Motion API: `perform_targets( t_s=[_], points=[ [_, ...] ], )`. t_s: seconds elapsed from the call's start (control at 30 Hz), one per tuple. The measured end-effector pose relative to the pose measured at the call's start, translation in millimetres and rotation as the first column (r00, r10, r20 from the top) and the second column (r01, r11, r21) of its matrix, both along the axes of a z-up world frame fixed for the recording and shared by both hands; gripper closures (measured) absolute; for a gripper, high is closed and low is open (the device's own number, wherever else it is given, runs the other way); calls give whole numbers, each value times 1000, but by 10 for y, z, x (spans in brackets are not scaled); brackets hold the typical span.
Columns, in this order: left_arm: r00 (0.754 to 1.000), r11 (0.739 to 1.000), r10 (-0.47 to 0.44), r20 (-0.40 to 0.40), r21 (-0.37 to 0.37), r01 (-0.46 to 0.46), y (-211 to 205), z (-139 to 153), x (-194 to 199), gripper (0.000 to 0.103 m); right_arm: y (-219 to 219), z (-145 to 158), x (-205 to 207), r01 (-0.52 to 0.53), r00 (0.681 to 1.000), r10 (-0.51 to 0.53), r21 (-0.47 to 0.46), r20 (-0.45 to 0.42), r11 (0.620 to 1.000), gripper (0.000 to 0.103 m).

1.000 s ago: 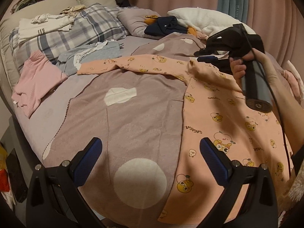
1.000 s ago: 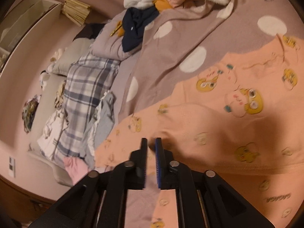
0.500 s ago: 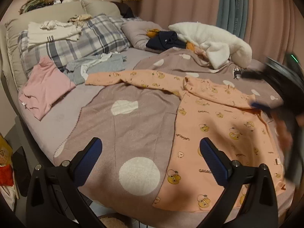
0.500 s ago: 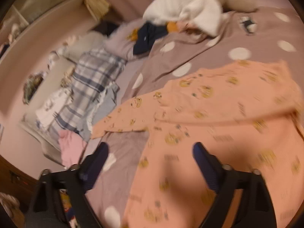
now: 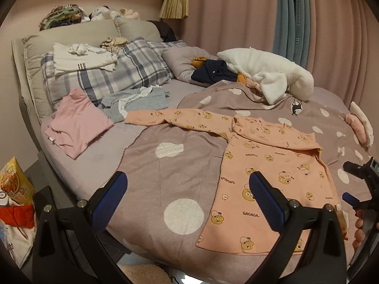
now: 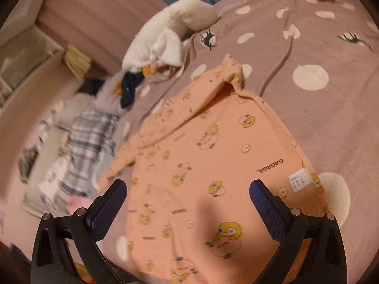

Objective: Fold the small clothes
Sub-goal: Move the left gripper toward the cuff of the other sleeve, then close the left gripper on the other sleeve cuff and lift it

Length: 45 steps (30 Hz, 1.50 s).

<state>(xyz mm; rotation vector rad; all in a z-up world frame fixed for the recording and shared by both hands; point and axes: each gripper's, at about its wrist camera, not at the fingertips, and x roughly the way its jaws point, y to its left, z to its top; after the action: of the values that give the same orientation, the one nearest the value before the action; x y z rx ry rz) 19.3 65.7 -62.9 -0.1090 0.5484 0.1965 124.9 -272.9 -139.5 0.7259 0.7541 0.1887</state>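
A small orange shirt (image 5: pixel 267 179) with yellow duck prints lies flat on the mauve dotted blanket (image 5: pixel 170 172). Its left sleeve (image 5: pixel 180 118) stretches out to the left; the right sleeve is folded across the chest. My left gripper (image 5: pixel 187 189) is open and empty, above the near blanket left of the shirt. My right gripper (image 6: pixel 187 196) is open and empty, hovering over the shirt (image 6: pixel 201 156) near its hem and white label (image 6: pixel 299 180). It also shows at the right edge of the left wrist view (image 5: pixel 355 184).
A pink top (image 5: pixel 78 123), a grey garment (image 5: pixel 137 101), plaid pillows (image 5: pixel 113 75) with folded white clothes (image 5: pixel 80 59), a navy garment (image 5: pixel 210 71) and a white fluffy blanket (image 5: pixel 267 75) lie on the bed. Bags (image 5: pixel 14 201) sit on the floor at left.
My right gripper let go of the shirt's right sleeve after laying it across the chest, opened, and pulled back toward the hem. My left gripper drew back and rose a little.
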Motion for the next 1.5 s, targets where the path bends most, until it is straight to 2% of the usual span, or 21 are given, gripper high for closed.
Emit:
perform_targets(
  t_s=[0.17,0.27,0.43,0.57,0.77,0.93,0.97,1.0,1.07,1.1,1.17,1.3,1.37,1.5],
  points=[
    [1000,999,6,-7,53,-5,-65,-15,-9,0,65,67,-116,-15,999,18,-89,34,996,0],
    [1000,997,6,4,81,-6,-91,4,-36,0,84,87,-159,-31,998,36,-111,43,993,0],
    [999,999,-26,19,23,26,-79,26,-6,0,128,125,-242,-70,996,78,-140,52,988,0],
    [998,999,-48,49,24,47,-80,38,118,0,121,165,-333,-59,997,68,-200,43,978,0],
    [996,997,-68,63,-33,70,193,-71,570,0,90,205,-444,-15,998,30,-286,49,958,0],
    [999,988,-52,-9,-148,50,710,-313,1231,0,97,124,-318,-5,1000,3,-349,-6,937,0],
    [998,980,-51,-26,-192,45,850,-366,1360,1,100,105,-285,-6,1000,0,-359,-17,933,0],
    [998,965,-62,-27,-258,53,1003,-412,1473,1,105,86,-245,-5,1000,-5,-370,-27,929,0],
    [996,905,-85,-18,-419,69,1355,-516,1685,1,101,59,-159,6,999,-23,-377,-41,926,0],
    [997,866,-73,-16,-497,55,1573,-583,1797,1,81,53,-119,23,998,-40,-354,-39,935,0],
    [999,815,-46,-11,-578,31,1873,-673,1923,1,48,51,-56,43,999,-50,-295,-16,955,0],
    [998,768,7,-61,-639,-45,2352,-794,2124,1,65,16,121,30,1000,-28,-183,10,983,0],
    [994,739,12,-107,-669,-81,2550,-856,2219,1,107,-22,198,14,1000,-14,-160,5,987,0],
    [998,651,1,-61,-758,-47,2858,-951,2300,1,164,-128,322,13,998,-28,-240,-57,971,0]
  ],
)
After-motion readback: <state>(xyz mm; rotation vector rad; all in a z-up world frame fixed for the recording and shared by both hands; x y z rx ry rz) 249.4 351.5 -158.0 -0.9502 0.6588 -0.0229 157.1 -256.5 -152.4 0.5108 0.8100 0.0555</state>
